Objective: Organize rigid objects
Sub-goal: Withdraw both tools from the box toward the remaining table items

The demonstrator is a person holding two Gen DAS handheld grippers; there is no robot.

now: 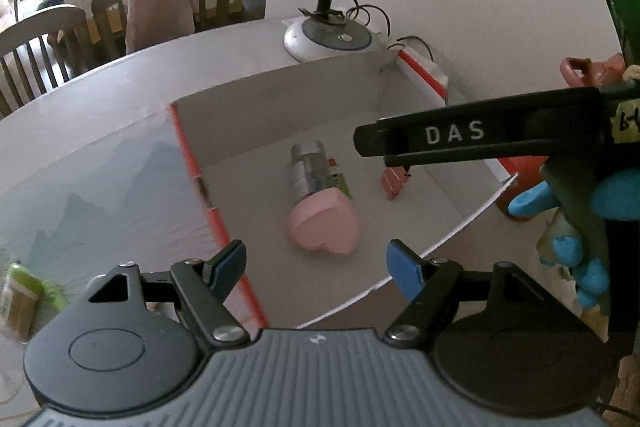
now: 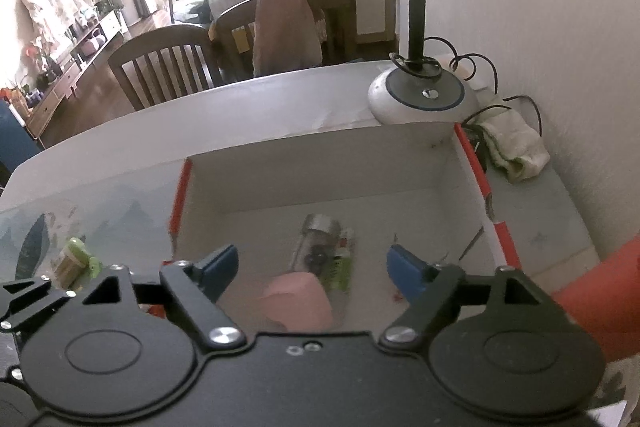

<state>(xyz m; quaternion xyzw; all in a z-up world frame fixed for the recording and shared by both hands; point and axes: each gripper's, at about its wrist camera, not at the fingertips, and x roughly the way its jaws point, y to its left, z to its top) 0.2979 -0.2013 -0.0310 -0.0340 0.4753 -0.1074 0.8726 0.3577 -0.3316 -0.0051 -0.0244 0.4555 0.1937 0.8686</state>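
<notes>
A: Looking into the box [image 1: 280,115], what lies there?

B: A pale cardboard box with red-edged walls, standing on the bench [image 1: 100,99]. On its floor lies a pink heart-shaped block [image 1: 325,225], smooth and matte. Touching its far side is a clear cylindrical bottle [image 1: 308,167] on its side, with a silvery end and a green-and-red label. Apart from these, toward the right wall, lies a small reddish-brown block [image 1: 394,183].

A: And the hand-held grippers?

B: The left hand-held gripper [image 1: 320,263] hovers over the near edge of the box, its blue-padded fingers spread wide with nothing between them. The right hand-held gripper [image 2: 312,267] is likewise spread wide and empty above the box; in the left view its black arm marked "DAS" reaches over the right wall.

A: Anything outside the box?

B: A small jar [image 2: 74,259] with a green lid sits on the bench's printed mat, left of the box. Behind the box stands a lamp [image 2: 420,95] with a round white base and a black bendy neck, beside a crumpled cloth [image 2: 512,147].
</notes>
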